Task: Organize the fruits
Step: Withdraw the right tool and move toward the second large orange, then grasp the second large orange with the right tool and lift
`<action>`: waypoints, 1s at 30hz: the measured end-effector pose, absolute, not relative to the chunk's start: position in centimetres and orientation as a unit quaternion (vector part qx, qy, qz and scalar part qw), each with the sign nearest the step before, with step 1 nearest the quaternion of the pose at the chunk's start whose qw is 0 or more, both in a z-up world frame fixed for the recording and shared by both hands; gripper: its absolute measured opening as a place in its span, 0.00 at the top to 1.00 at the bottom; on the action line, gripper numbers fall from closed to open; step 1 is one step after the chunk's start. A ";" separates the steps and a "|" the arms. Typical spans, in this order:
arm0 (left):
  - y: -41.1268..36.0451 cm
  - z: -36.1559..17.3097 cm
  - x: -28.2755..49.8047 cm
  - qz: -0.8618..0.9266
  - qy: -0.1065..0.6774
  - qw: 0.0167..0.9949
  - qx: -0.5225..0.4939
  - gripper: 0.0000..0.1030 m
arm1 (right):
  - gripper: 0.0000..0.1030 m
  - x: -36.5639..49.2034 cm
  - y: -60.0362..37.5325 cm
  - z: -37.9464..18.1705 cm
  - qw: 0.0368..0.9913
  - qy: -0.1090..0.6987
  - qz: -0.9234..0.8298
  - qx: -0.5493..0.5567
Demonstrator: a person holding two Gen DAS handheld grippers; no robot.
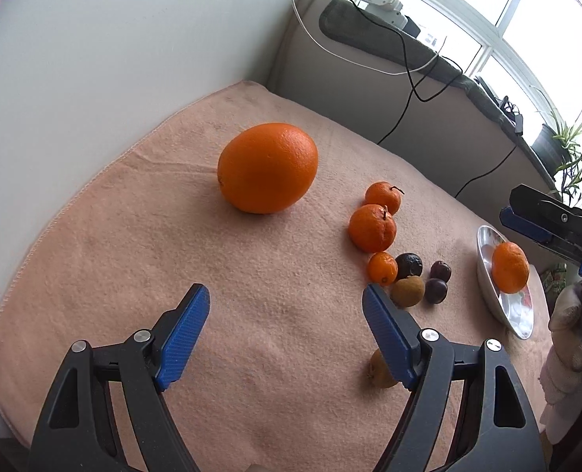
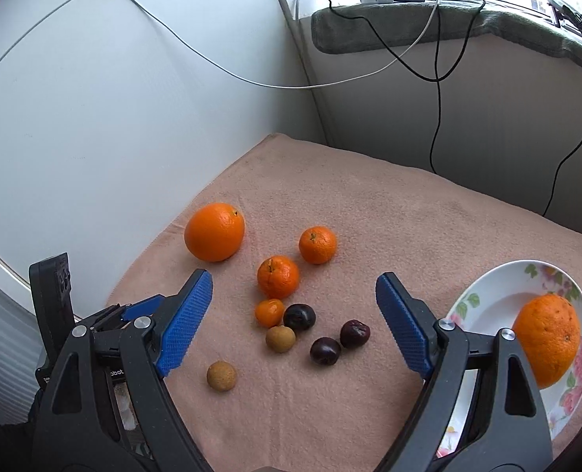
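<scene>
A large orange (image 1: pixel 268 167) (image 2: pixel 214 232) lies on the pink towel (image 1: pixel 251 334) (image 2: pixel 369 236). Two mandarins (image 1: pixel 372 227) (image 2: pixel 278 276), (image 1: pixel 383 197) (image 2: pixel 317 244) and a small kumquat (image 1: pixel 382 268) (image 2: pixel 269 312) lie beside dark plums (image 2: pixel 325 351) and brown longans (image 2: pixel 221 375). Another orange (image 1: pixel 510 267) (image 2: pixel 548 338) sits in a floral plate (image 1: pixel 495 295) (image 2: pixel 487 299). My left gripper (image 1: pixel 287 306) is open and empty above the towel. My right gripper (image 2: pixel 294 295) is open and empty above the small fruits; it also shows in the left wrist view (image 1: pixel 546 224).
A white wall (image 2: pixel 113 118) borders the towel on the left. A windowsill with a grey cloth (image 2: pixel 409 27), chargers and hanging cables (image 2: pixel 436 98) runs along the back. A potted plant (image 1: pixel 562 145) stands at the window.
</scene>
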State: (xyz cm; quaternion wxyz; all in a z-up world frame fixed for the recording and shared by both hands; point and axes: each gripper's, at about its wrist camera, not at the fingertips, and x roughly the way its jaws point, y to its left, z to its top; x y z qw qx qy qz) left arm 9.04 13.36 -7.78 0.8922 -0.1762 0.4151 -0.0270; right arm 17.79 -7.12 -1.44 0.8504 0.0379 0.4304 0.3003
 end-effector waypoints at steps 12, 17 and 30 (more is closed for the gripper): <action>15.2 -8.5 11.9 -0.029 0.410 0.890 -0.196 0.22 | 0.15 22.1 -1.4 -4.0 0.805 0.481 0.339 0.080; 15.5 -8.7 12.9 -0.035 0.410 0.888 -0.206 0.22 | 0.15 23.3 0.5 -5.0 0.788 0.495 0.352 0.099; 15.8 -8.8 14.7 -0.043 0.410 0.886 -0.213 0.24 | 0.15 25.9 4.4 -7.5 0.761 0.523 0.366 0.115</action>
